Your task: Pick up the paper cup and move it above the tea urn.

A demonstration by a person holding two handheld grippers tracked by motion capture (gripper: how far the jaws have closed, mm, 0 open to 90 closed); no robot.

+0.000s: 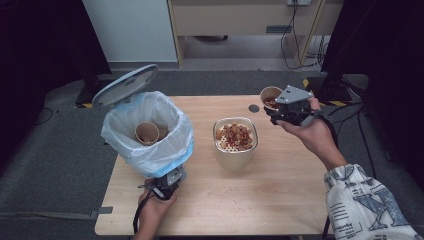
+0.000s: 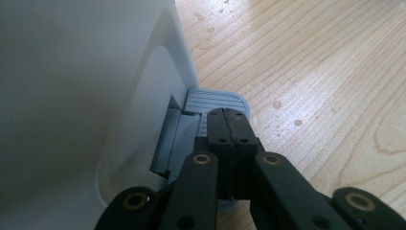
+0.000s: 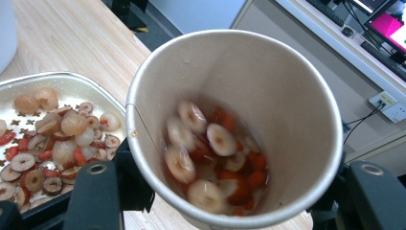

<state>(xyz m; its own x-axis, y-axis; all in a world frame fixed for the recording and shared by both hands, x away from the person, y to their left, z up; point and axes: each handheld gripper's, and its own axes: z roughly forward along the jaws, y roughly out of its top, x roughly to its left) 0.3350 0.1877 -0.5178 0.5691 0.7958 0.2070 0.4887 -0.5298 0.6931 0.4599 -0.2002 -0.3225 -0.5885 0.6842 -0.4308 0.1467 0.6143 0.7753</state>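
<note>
At the bottom of the high view my left tool (image 1: 167,184) is clenched, pressing the pedal (image 2: 218,100) of the bin (image 1: 150,132), so its lid (image 1: 125,85) stands up at upper left. One paper cup (image 1: 147,133) already lies in the bin's bag. Mid-counter (image 1: 250,200) the strainer tub (image 1: 235,141) holds drained fruit. Farther, at upper right, my right tool (image 1: 287,111) is grasping a second cup (image 3: 234,129), fruit slices inside. I judge that cup's straining and binning remain.

An office or lab room: beyond the right gripper (image 1: 291,111) lie grey carpet (image 1: 60,165), a desk with monitors (image 3: 383,19) and wall sockets (image 3: 387,106).
</note>
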